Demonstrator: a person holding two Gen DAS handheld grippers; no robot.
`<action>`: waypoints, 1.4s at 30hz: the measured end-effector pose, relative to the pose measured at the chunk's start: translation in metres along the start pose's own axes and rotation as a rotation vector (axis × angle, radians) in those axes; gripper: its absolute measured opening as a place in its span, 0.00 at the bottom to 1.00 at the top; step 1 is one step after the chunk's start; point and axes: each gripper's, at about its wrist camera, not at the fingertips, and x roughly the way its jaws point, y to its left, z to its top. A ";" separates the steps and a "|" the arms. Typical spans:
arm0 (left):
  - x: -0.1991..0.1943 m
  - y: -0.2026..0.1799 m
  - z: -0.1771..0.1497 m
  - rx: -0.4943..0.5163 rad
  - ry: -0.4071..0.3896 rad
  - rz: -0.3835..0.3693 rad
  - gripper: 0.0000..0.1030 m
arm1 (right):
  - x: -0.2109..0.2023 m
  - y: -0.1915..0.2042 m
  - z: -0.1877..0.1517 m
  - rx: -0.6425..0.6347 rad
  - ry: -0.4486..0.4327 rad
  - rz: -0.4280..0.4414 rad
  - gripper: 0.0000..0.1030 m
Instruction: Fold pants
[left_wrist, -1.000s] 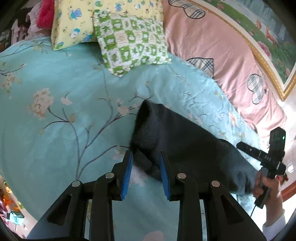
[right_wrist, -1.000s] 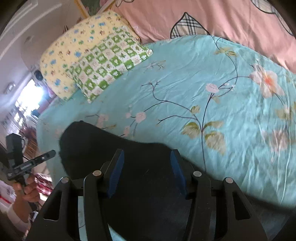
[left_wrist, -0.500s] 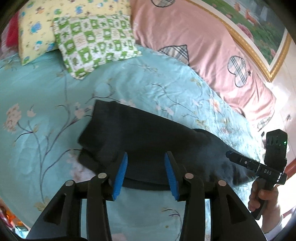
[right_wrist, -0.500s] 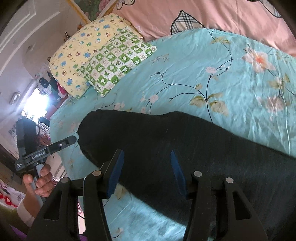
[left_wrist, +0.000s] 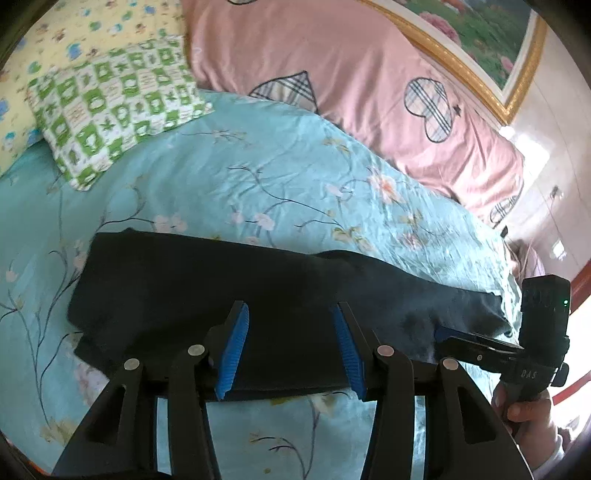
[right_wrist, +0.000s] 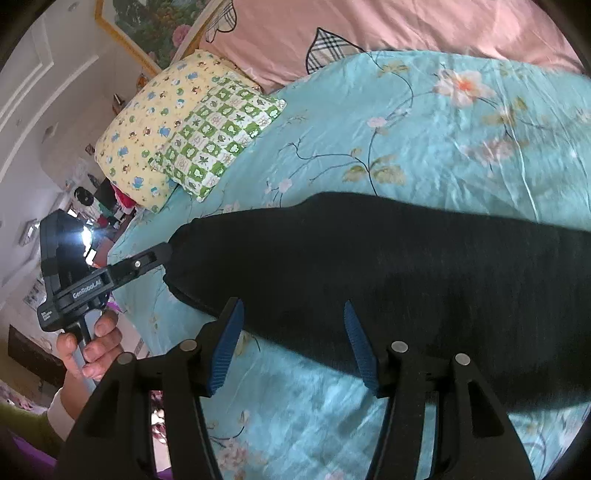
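Within the last second the dark, soft fabric pants (left_wrist: 229, 291) went from a bunched heap to a long flat band stretched across the turquoise floral bedsheet (left_wrist: 280, 184), filling the middle of both views. That suggests the spreading step is done and the first fold can begin.

The left hand-held gripper (left_wrist: 290, 341) is spread wide above the near edge of the pants, pinching nothing. The right hand-held gripper (right_wrist: 291, 345) is likewise spread and empty over the cloth.

In the right wrist view the pants run off the right edge, so one end is cut off. Waistband, legs and seams cannot be told apart in the dark cloth. The green checked pillow (left_wrist: 110, 107) lies well apart, upper left.
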 end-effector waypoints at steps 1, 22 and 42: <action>0.002 -0.003 0.000 0.006 0.006 -0.001 0.47 | -0.002 -0.001 -0.002 0.002 -0.002 0.000 0.56; 0.066 -0.114 0.013 0.249 0.143 -0.142 0.55 | -0.078 -0.057 -0.039 0.177 -0.121 -0.095 0.57; 0.150 -0.271 0.019 0.500 0.302 -0.345 0.57 | -0.157 -0.122 -0.070 0.370 -0.259 -0.193 0.57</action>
